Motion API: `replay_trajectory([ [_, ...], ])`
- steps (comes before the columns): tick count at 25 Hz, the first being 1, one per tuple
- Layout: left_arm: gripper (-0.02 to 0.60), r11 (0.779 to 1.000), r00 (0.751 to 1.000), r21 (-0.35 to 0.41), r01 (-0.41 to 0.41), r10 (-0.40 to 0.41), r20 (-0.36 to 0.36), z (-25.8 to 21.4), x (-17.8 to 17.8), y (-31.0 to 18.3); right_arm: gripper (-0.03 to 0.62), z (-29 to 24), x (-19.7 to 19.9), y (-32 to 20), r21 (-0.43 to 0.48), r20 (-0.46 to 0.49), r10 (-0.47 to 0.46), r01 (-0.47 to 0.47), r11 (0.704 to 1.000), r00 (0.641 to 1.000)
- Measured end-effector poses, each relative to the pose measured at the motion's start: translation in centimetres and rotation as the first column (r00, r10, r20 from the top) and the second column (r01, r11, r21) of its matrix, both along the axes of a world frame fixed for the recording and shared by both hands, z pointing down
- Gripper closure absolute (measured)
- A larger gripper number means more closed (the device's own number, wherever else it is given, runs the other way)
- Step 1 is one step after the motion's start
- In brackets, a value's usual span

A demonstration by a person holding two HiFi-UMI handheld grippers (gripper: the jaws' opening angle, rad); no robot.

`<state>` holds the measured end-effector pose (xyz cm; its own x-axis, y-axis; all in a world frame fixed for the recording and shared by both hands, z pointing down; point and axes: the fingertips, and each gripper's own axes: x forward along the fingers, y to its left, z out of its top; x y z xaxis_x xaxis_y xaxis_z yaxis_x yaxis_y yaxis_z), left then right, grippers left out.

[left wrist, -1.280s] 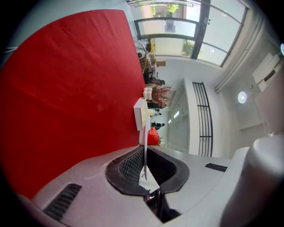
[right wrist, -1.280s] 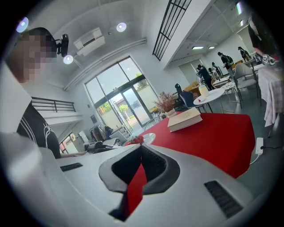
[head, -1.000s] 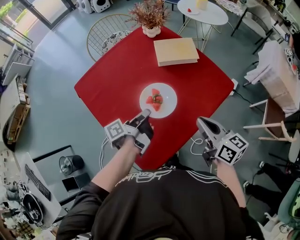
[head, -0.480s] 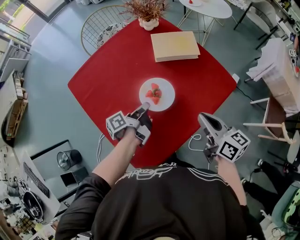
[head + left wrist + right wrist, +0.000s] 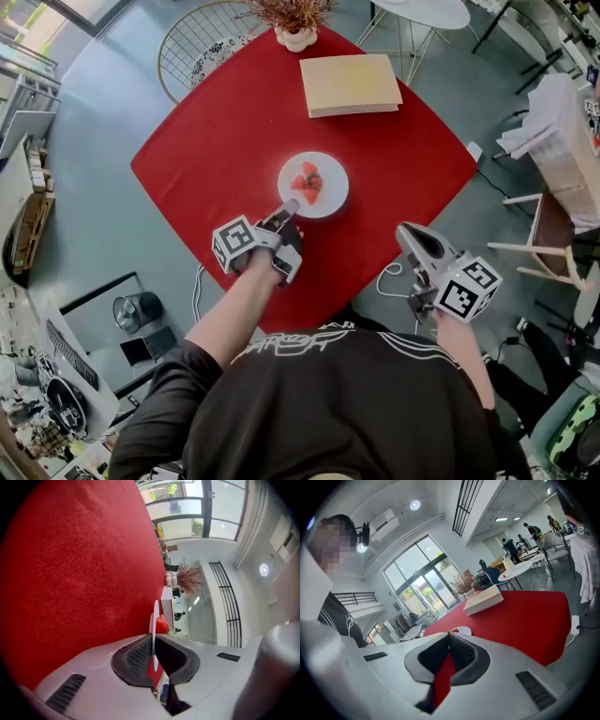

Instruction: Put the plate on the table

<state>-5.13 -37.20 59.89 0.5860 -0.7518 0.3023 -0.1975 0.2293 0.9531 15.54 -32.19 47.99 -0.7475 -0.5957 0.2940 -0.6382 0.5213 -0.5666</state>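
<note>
A small white plate (image 5: 331,196) with cut strawberries (image 5: 307,182) is at the middle of the red table (image 5: 216,141). My left gripper (image 5: 289,208) is shut on its near rim. In the left gripper view the plate (image 5: 155,616) shows edge-on between the pads, close over the cloth, with a strawberry (image 5: 161,624) on it. I cannot tell whether the plate touches the cloth. My right gripper (image 5: 405,232) is shut and empty, off the table's near right edge. In its own view the right gripper (image 5: 449,637) points across the table (image 5: 525,616) toward the plate (image 5: 461,631).
A tan book (image 5: 349,83) lies at the table's far side, and a potted dry plant (image 5: 294,36) stands at the far corner. A wire chair (image 5: 197,47) and a round white table (image 5: 422,11) stand beyond. A white cable (image 5: 389,281) lies on the floor.
The head view has shifted, so the table sits a little higher in the picture. The left gripper stays shut on the plate's rim. The right gripper has hardly moved.
</note>
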Motion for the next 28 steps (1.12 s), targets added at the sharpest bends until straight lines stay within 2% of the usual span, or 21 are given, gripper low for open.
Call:
replay_trajectory([
  [6, 0.561, 1.000, 1.000, 0.003, -0.001, 0.001, 0.030, 0.0, -0.1, -0.1, 0.586, 0.2, -0.1, -0.1, -0.007, 0.003, -0.002, 0.002, 1.000, 1.000],
  [10, 0.554, 1.000, 1.000, 0.008, -0.003, 0.002, 0.020, -0.1, 0.0, -0.1, 0.586, 0.2, 0.0, -0.1, -0.019, 0.011, -0.005, 0.005, 1.000, 1.000],
  [13, 0.459, 1.000, 1.000, 0.021, -0.016, 0.016, 0.006, -0.2, 0.2, -0.3, 0.586, 0.5, 0.1, -0.1, -0.025, 0.011, 0.001, 0.000, 1.000, 1.000],
  [16, 0.398, 0.997, 0.999, 0.059, -0.043, 0.042, 0.015, -0.7, 0.5, -0.3, 0.586, 0.7, 0.2, -0.2, -0.037, 0.011, 0.015, -0.014, 0.999, 1.000],
  [21, 0.344, 0.987, 0.996, 0.137, -0.085, 0.081, 0.036, -1.8, 1.3, -0.6, 0.586, 0.6, 0.2, -0.5, -0.054, 0.034, 0.019, -0.017, 0.998, 0.999],
  [28, 0.311, 0.973, 0.980, 0.169, -0.155, 0.130, 0.150, -2.1, 1.5, -0.5, 0.586, 0.9, -0.5, -0.2, -0.071, 0.039, 0.009, -0.006, 0.997, 0.999],
])
